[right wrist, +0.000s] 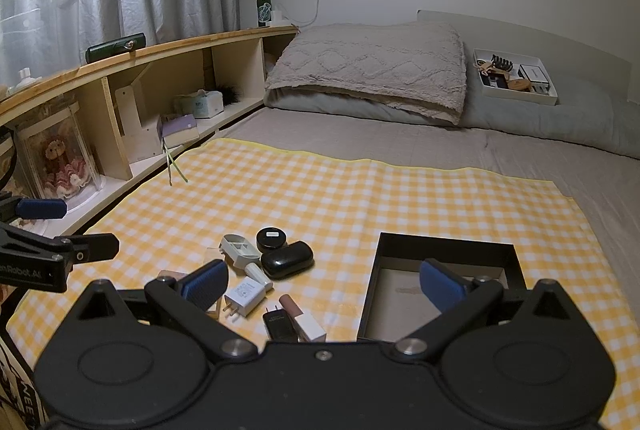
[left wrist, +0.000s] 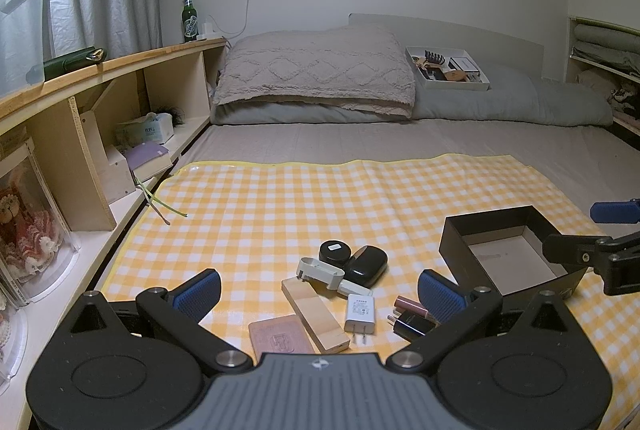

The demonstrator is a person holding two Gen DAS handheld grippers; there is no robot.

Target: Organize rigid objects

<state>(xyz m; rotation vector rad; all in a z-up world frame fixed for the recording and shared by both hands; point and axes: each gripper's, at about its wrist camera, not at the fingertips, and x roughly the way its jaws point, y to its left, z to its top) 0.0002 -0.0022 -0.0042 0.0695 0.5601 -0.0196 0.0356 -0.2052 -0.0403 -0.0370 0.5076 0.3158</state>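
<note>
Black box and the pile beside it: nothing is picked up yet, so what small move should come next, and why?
Probably lower the left gripper onto the white charger and close. Both grippers stand open and hold nothing, the black box looks empty, and the small items all lie loose on the checked cloth. The charger sits between the left fingers' line, fairly clear of its neighbours. The right gripper hangs partly over the box.

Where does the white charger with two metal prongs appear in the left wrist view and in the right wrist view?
Left wrist view: the white charger lies low in the middle, between the wooden block and the black charger.
Right wrist view: the white charger lies low and left of the middle, just right of the left blue pad.
Shared landmark: the black oval case, just beyond the charger in both views.
</note>
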